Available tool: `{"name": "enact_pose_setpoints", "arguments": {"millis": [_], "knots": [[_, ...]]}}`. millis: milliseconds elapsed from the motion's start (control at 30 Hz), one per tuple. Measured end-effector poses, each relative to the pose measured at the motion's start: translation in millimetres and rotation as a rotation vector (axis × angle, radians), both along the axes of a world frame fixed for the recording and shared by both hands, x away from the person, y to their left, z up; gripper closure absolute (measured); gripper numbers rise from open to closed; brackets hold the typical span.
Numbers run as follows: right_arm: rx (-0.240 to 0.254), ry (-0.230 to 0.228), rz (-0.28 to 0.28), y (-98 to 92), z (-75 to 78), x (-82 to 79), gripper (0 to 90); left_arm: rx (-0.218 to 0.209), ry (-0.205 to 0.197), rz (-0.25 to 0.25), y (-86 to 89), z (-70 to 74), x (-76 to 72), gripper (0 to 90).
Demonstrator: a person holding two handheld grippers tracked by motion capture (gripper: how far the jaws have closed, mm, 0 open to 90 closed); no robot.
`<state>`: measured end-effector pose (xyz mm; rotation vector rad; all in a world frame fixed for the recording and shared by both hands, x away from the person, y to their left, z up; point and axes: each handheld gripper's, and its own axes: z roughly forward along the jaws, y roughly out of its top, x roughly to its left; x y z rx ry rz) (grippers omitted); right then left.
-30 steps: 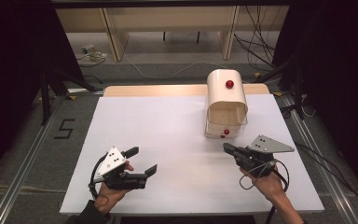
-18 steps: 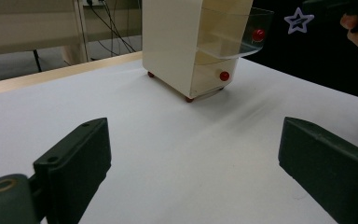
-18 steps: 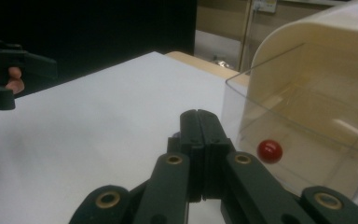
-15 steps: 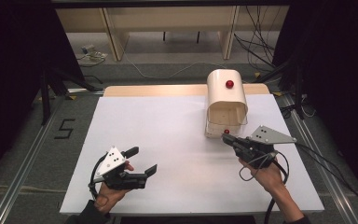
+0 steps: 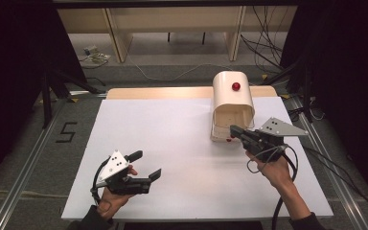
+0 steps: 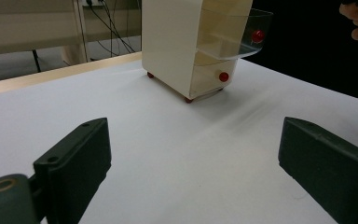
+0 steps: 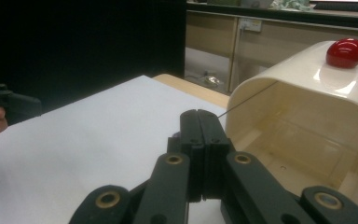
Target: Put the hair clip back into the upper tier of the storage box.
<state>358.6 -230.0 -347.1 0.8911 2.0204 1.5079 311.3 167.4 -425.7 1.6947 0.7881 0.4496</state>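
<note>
The cabinet (image 5: pixel 232 103) stands far right on the surface (image 5: pixel 172 143), the right gripper (image 5: pixel 235 130), fingers pressed together empty, at its open front, left gripper (image 5: pixel 146 165) spread wide, empty.

Digit "5" (image 5: pixel 66 132) marked on floor left of table (image 5: pixel 172 129).

left gripper (image 5: pixel 148 165): black jaws, grey three-cornered plate at 11 o'clock
right gripper (image 5: pixel 233 130): black, brass-ringed pivots, looping black cable
sleeves: dark
</note>
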Motion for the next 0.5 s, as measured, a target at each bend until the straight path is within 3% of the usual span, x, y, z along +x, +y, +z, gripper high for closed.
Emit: {"name": "enact_pose_setpoints", "arguments": {"millis": [500], "knots": [[0.018,-0.002,-0.036,-2.1,4.7,16.4,90.0,-0.006,0.001,0.002,-0.4,0.1,0.2,8.9]]}}
